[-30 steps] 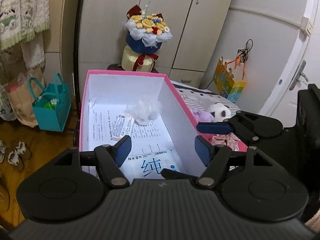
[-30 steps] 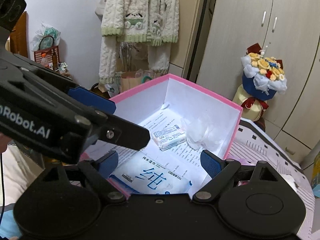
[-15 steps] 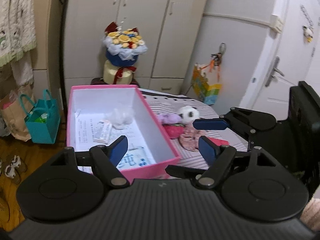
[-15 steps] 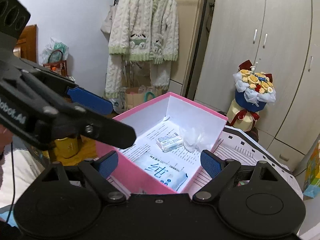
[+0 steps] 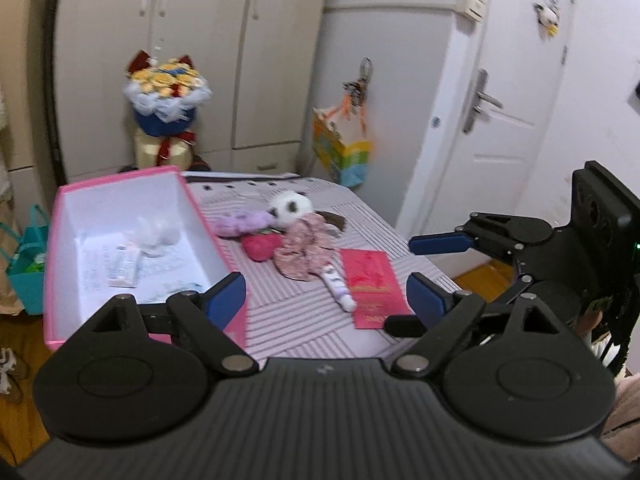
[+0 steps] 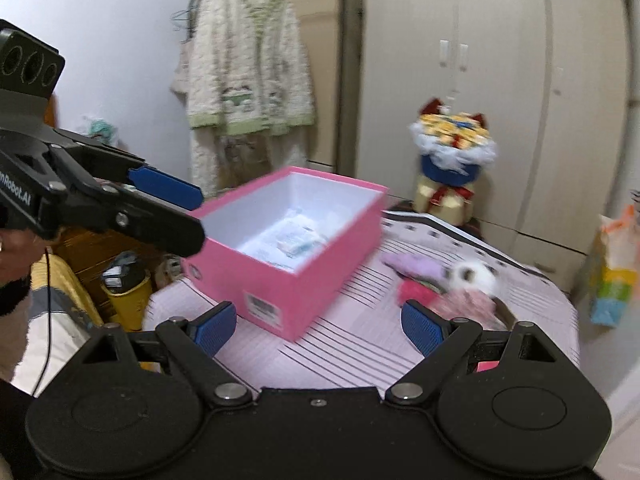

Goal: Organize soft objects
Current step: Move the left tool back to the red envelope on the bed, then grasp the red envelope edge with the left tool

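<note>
Both tools have drawn back from the pink box [image 5: 132,248]; left tool [image 5: 326,300] opening, empty, now facing the plush panda [image 5: 290,208].

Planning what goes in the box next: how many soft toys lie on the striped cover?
3, clustered right of the pink box: purple plush, red plush, panda doll in floral dress. Others may hide beneath.

Home bedroom: wardrobe [image 5: 192,60], hanging cardigan [image 6: 248,64]
</note>
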The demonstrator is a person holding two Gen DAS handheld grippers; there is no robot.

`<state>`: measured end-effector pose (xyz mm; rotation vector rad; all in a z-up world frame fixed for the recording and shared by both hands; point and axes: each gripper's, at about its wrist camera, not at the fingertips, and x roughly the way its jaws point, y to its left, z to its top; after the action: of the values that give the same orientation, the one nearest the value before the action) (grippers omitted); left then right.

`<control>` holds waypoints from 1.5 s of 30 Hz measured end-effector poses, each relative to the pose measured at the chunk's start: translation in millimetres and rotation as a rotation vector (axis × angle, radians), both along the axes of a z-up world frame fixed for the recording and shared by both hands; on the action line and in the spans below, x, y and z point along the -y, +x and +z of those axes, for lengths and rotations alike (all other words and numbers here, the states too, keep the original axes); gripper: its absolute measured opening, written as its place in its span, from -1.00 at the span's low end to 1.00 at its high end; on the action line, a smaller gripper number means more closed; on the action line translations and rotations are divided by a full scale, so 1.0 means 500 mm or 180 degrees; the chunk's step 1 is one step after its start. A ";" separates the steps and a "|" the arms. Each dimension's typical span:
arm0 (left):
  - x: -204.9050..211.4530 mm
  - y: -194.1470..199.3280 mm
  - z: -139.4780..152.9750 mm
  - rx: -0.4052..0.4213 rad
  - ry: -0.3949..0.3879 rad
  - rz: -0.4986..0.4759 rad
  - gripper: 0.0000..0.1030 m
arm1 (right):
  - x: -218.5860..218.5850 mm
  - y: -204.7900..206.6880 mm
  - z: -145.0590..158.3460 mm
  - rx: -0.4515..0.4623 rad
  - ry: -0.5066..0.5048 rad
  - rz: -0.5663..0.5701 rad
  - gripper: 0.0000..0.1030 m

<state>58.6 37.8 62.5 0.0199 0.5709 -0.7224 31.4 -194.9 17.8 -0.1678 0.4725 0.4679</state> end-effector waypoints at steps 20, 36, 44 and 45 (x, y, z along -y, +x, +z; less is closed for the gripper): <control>0.278 0.127 -0.212 -0.0738 0.0176 -0.0730 0.22 | 0.191 0.043 -0.204 -0.0382 0.0001 -0.0423 0.79; 0.421 0.225 -0.291 -0.0524 0.0720 -0.0257 0.22 | 0.214 0.115 -0.274 -0.0400 -0.0126 -0.0486 0.85; 0.423 0.246 -0.309 -0.0740 0.0747 -0.0276 0.25 | 0.230 0.125 -0.294 -0.0472 0.0091 -0.0596 0.91; 0.427 0.245 -0.310 -0.0744 0.0733 -0.0310 0.26 | 0.231 0.127 -0.297 -0.0482 0.0130 -0.0593 0.94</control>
<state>181.3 -175.5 -92.6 0.1800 0.8799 -0.7555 94.8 -310.6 -130.6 -0.0481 0.6204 0.3083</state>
